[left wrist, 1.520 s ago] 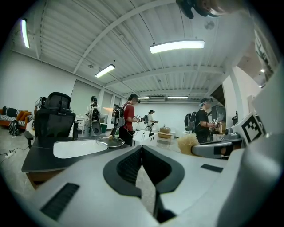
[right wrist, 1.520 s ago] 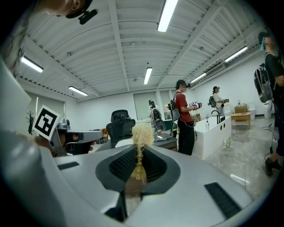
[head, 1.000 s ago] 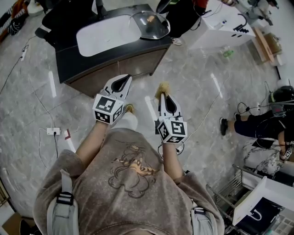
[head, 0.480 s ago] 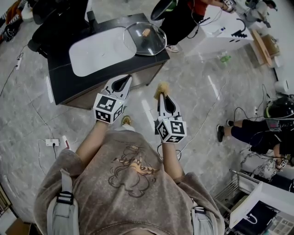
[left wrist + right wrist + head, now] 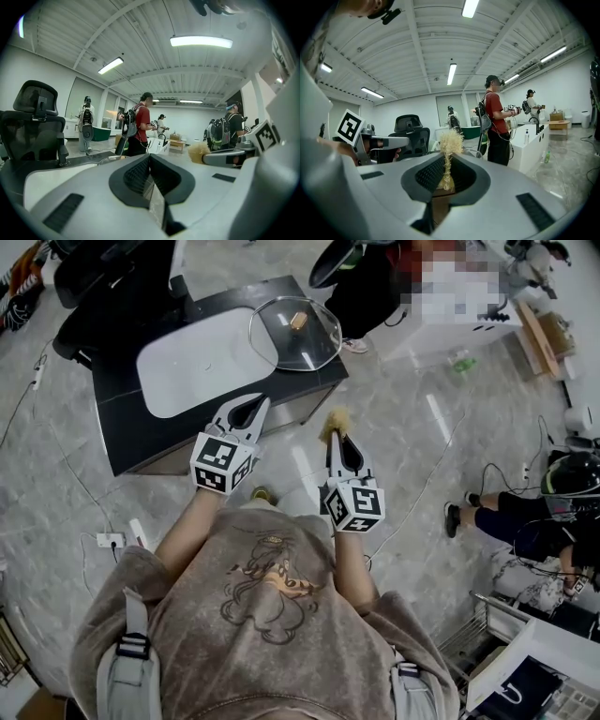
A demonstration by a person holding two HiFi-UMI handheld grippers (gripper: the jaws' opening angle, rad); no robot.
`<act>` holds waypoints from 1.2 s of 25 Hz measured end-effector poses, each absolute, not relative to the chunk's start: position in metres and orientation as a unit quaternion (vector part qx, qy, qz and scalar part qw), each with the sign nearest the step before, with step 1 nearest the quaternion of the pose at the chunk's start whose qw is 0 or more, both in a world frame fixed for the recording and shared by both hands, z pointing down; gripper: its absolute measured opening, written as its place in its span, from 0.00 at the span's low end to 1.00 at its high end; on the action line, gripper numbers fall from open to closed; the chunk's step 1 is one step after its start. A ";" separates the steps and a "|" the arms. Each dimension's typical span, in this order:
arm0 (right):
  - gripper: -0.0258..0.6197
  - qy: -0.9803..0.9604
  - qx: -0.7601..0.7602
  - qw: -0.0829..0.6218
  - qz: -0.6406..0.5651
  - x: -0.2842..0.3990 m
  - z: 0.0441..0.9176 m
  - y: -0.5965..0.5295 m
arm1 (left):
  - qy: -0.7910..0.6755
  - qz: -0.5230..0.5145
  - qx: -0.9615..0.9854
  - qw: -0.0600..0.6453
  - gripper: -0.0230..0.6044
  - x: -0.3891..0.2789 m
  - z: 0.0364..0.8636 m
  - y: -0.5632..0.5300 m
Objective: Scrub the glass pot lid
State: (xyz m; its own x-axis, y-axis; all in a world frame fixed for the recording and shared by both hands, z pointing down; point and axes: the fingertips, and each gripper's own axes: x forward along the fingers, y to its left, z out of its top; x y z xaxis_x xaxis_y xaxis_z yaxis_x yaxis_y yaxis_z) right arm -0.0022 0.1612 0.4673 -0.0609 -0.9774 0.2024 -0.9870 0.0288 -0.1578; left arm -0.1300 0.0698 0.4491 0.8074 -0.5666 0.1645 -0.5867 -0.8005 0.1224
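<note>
No readable words, brands or numbers anywhere. Only square black-and-white code markers [image 5: 221, 463] on left tongs [image 5: 253, 401] and right tongs [image 5: 334, 432]. Shirt [image 5: 267, 615] print: drawing, wordless.

The round glass pot lid [image 5: 295, 332] is laid on the right end of the black-topped counter cabinet [image 5: 117, 423], its left rim over the right edge of the white oval sink basin [image 5: 197, 367] set into the top. The black office chair [image 5: 108, 282] is placed behind the counter's left end. The left gripper [image 5: 250, 404] and right gripper [image 5: 334, 435] are positioned side by side, apart, before the counter's near edge. The tuft of pale straw-like scrubbing fibre [image 5: 333, 416] is clamped between the right gripper's jaws
</note>
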 end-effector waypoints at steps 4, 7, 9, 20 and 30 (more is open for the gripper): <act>0.10 -0.716 0.686 0.018 0.130 0.011 0.470 0.139 | -0.309 0.066 0.945 0.088 0.06 -0.123 0.455 0.050; 0.10 -0.718 0.684 0.019 0.128 0.020 0.469 0.123 | -0.313 0.066 0.943 0.092 0.06 -0.116 0.458 0.036; 0.10 -0.721 0.682 0.021 0.125 0.028 0.469 0.111 | -0.316 0.063 0.942 0.091 0.06 -0.109 0.457 0.025; 0.10 -0.740 0.660 0.024 0.130 0.075 0.478 0.027 | -0.328 0.060 0.938 0.094 0.06 -0.059 0.459 -0.048; 0.10 -0.765 0.630 0.026 0.129 0.116 0.471 -0.049 | -0.367 0.067 0.924 0.089 0.06 -0.025 0.452 -0.119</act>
State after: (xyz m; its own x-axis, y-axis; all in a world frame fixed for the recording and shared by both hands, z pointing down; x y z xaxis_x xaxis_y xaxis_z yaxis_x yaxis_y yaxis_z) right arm 0.1163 -0.0488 0.4712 -0.2040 -0.9577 0.2029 -0.9713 0.1721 -0.1642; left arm -0.0247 -0.1192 0.4516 0.7218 -0.6659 0.1887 -0.6896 -0.7149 0.1154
